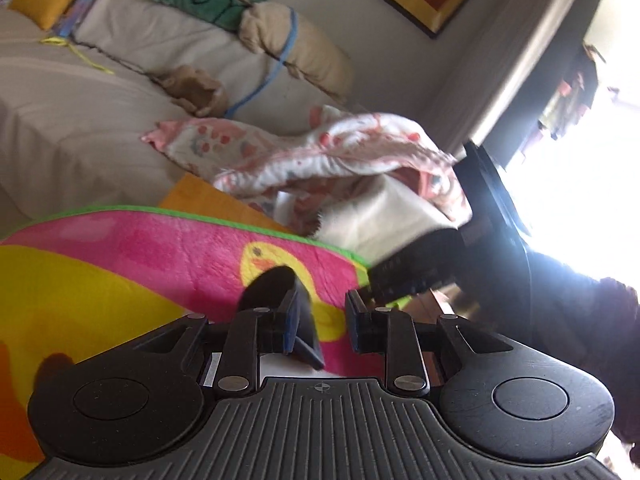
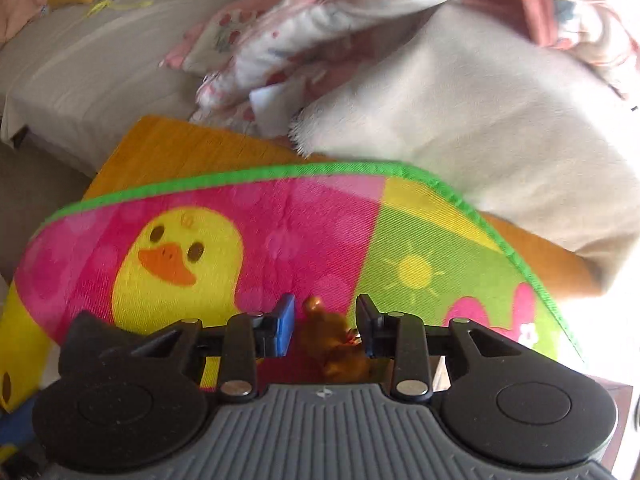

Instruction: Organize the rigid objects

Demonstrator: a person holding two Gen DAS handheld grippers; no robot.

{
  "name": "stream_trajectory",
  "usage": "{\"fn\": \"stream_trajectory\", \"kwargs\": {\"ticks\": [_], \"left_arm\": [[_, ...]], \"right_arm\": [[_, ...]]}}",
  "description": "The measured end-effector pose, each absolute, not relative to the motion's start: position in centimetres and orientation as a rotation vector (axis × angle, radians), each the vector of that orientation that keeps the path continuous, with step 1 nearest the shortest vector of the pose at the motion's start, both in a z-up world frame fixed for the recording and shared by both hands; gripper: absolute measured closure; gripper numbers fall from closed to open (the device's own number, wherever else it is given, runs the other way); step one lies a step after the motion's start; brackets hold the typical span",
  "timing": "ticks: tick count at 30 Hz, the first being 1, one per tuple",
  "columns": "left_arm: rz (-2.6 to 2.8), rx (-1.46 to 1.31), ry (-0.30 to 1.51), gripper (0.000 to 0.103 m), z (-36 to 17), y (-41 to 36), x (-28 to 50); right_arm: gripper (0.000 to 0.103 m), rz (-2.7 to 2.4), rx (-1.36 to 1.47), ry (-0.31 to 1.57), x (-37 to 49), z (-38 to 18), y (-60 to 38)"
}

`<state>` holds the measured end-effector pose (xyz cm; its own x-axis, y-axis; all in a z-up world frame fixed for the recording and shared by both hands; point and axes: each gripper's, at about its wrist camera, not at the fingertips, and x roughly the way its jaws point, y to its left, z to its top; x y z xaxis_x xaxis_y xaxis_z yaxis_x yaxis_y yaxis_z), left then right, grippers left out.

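Here, right tool (image 2: 325, 326) tilted down, over mat (image 2: 280, 232)

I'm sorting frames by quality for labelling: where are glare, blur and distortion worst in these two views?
Left wrist view: the window area at right is blown out white, and the other gripper passing there is smeared. Right wrist view: evenly lit, with glare only at the lower right edge; the duck mat bows from fisheye distortion, and the golden object between the fingers is soft.

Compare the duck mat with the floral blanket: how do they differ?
The duck mat is bright pink, yellow and green with green trim; the floral blanket is pale white with pink prints. The duck mat lies spread flat on the orange table; the floral blanket is bunched behind it. Both are soft fabric.
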<state>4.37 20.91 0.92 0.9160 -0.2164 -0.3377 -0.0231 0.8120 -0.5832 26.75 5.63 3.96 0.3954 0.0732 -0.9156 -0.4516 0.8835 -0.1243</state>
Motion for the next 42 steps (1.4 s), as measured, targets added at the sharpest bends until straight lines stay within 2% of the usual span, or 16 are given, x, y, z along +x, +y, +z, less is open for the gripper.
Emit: {"fn": "stream_trajectory", "kwargs": {"ticks": [4,6,9,18,25,26,29,31,37,42], "left_arm": [[-0.075,-0.648,0.403,0.076,0.9,21.8,4.4],[-0.076,-0.640,0.411,0.076,0.9,21.8,4.6],[-0.090,-0.621,0.426,0.076,0.7,21.4,4.9],[-0.075,-0.586,0.431,0.076,0.7,21.2,5.1],[0.042,-0.623,0.430,0.076,1.4,22.6,6.7],[0.038,-0.639,0.451,0.076,1.2,22.8,7.4],[-0.003,-0.680,0.540,0.076,0.0,22.6,9.6],[-0.045,-0.702,0.589,0.076,-0.6,21.6,10.3],[-0.273,-0.543,0.689,0.076,-0.2,15.7,9.2],[-0.304,-0.306,0.627,0.076,3.1,13.3,3.8]], "right_arm": [[0.074,0.348,-0.491,1.114,25.1,3.5,5.8],[0.080,0.336,-0.500,1.130,24.4,3.4,5.7],[0.080,0.377,-0.461,1.190,22.8,3.5,5.5],[0.082,0.574,-0.454,1.214,11.6,4.7,2.2],[0.081,0.684,-0.362,1.049,3.1,6.1,-3.6],[0.080,0.692,-0.341,1.012,2.3,6.3,-4.7],[0.060,0.682,-0.251,0.894,0.2,6.7,-9.0],[0.040,0.644,-0.192,0.834,-0.7,6.7,-11.7],[0.039,0.503,-0.138,0.757,-2.0,4.5,-16.7],[0.038,0.417,-0.134,0.758,-1.5,2.0,-18.2]]}}
